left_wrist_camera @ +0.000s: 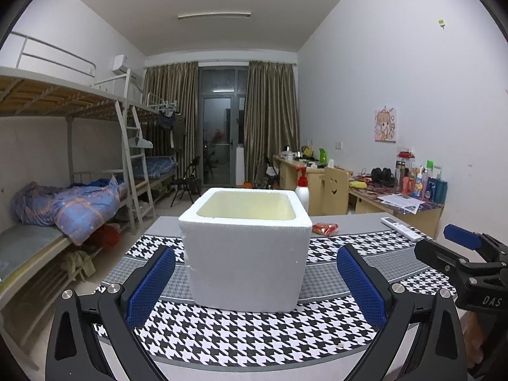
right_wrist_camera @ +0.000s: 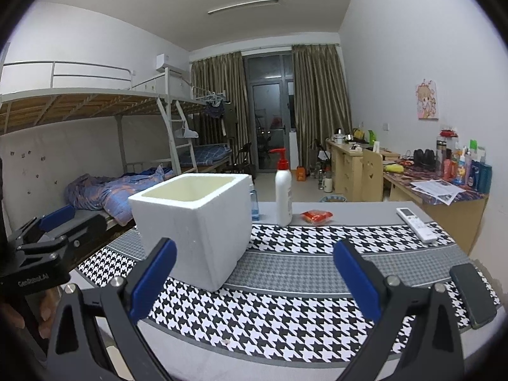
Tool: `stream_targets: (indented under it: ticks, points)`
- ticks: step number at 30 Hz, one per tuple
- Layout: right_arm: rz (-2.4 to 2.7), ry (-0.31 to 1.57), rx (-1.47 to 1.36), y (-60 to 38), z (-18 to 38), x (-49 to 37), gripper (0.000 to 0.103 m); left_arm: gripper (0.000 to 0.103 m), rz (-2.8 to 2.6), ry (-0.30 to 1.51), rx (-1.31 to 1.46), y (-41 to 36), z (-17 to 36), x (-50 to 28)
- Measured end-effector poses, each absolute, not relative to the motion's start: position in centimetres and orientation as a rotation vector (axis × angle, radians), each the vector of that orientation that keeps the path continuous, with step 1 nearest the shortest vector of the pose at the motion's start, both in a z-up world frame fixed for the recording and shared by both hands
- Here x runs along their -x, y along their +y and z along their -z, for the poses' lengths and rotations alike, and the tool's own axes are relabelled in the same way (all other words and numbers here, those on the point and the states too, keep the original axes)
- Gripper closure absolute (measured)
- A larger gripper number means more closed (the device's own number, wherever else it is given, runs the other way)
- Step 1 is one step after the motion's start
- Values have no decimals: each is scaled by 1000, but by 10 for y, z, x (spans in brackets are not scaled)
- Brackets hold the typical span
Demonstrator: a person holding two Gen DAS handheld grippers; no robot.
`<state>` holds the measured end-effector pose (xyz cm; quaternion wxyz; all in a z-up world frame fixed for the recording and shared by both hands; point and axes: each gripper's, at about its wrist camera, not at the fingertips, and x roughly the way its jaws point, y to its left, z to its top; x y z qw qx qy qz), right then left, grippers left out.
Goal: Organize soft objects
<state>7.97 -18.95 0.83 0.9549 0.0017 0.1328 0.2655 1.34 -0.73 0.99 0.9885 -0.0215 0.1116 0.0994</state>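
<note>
My left hand-held gripper (left_wrist_camera: pixel 255 281) is spread wide and empty, as is my right hand-held gripper (right_wrist_camera: pixel 254 273), whose body reads "DAS" in the left view. A white, thick-walled foam box (left_wrist_camera: pixel 247 254) stands upright and open-topped on the houndstooth-patterned mat (right_wrist_camera: pixel 285 314) covering the grey desk (right_wrist_camera: pixel 349 208). A crinkled red packet (right_wrist_camera: pixel 317 216) lies beyond the box, beside a white pump bottle (right_wrist_camera: pixel 283 190); bunk beds line the room's left wall.

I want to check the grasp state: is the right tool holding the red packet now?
No, the right tool is open and empty, and the red packet lies far off on the table near the pump bottle.
</note>
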Motion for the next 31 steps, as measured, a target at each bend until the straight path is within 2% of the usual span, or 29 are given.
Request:
stream_targets:
  ticks: [31]
  points:
    - [-520, 280, 16, -189, 3, -71, 2, 1, -198, 219, 4, -14, 1, 0]
